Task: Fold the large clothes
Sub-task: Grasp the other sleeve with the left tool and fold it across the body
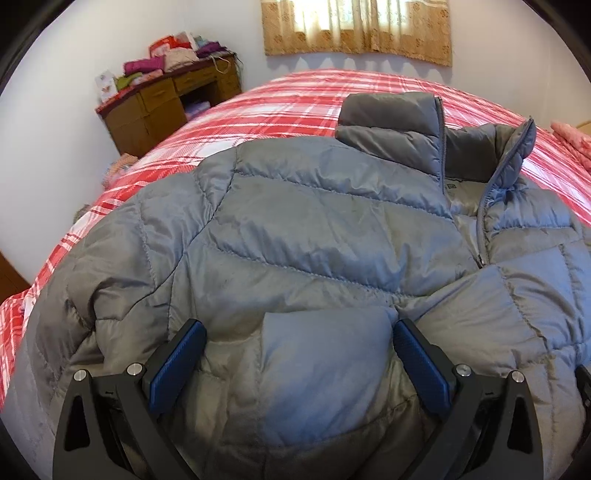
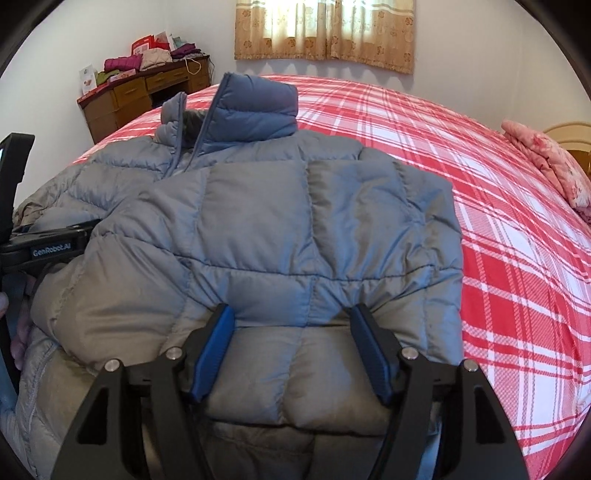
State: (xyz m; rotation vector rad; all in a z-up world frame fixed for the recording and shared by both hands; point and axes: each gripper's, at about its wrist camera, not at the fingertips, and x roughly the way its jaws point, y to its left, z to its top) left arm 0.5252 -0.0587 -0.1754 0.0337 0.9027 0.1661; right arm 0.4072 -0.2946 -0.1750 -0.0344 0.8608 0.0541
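A grey-blue puffer jacket lies front up on a red plaid bed, zip partly undone and collar standing at the far end. Both sleeves are folded in over its chest. My left gripper is open wide over the near part of the jacket, with a puffed sleeve end between its blue pads. My right gripper is open too, its pads flanking a bulge of the folded sleeve. The left gripper's body shows at the left edge of the right wrist view.
A wooden desk piled with folded clothes stands by the far wall, left of the bed. A curtain hangs behind. A pink pillow lies at the bed's right edge. A person's hand shows at far left.
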